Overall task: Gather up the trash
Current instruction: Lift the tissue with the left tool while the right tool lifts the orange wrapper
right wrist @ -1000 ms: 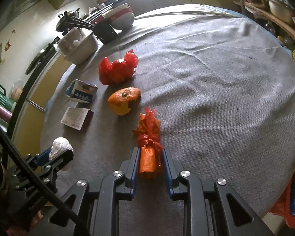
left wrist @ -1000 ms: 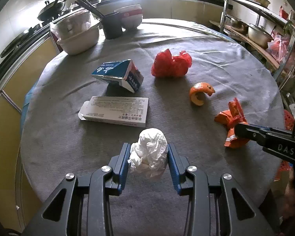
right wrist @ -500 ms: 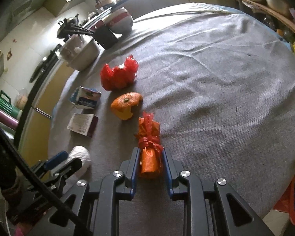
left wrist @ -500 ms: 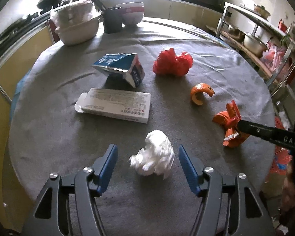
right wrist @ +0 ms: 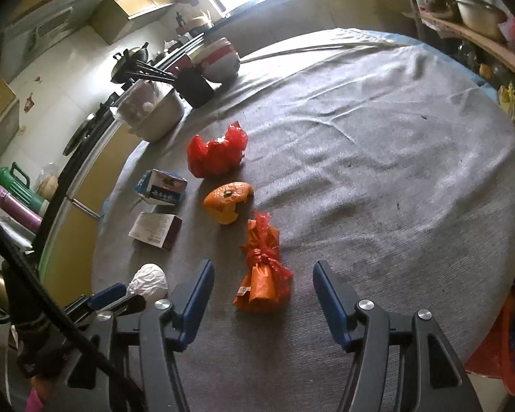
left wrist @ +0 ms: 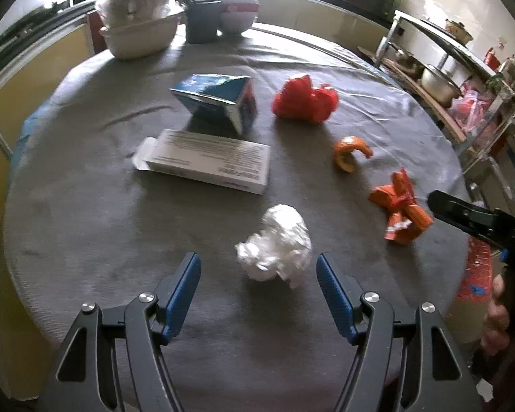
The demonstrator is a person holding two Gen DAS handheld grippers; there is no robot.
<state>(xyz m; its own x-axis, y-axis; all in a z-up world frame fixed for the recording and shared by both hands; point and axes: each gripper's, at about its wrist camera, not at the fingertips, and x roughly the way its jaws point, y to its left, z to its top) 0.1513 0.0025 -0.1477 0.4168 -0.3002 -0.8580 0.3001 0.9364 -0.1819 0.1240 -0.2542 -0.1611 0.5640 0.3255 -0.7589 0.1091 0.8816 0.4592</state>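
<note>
Between the spread blue pads of the left hand-held gripper (left wrist: 258, 276) lies a crumpled white tissue ball (left wrist: 278, 248) on the grey-covered round bench (left wrist: 86, 213), clear of both pads and a little nearer the right one. Ahead of this hand-held gripper and slightly to its left lies a flat white carton (left wrist: 206, 160) on its side; beyond that stands a tilted blue milk carton (left wrist: 216, 103). Farther ahead and to the right sits a crumpled red plastic bag (left wrist: 305, 103), then a curl of orange peel (left wrist: 348, 152) nearer on the right. At the far edge of the bench are a covered white bowl (left wrist: 140, 31), a dark cup (left wrist: 201, 24) holding chopsticks, and a red-and-white bowl (left wrist: 238, 15).

The right hand-held gripper (right wrist: 262, 290) also has its jaws wide apart. An orange wrapper tied with red plastic (right wrist: 262, 274) lies on the bench between its fingers, touching neither, its knotted end pointing away from the hand-held gripper. Just beyond the wrapper is the orange peel (right wrist: 227, 201), and past that the red plastic bag (right wrist: 216, 152). Off to this hand-held gripper's left are the milk carton (right wrist: 163, 187), the white carton (right wrist: 156, 230), and the tissue ball (right wrist: 147, 279) next to the left hand-held gripper's tips. From the left wrist view, the right hand-held gripper's black finger (left wrist: 463, 211) shows just beside the wrapper (left wrist: 400, 211).
</note>
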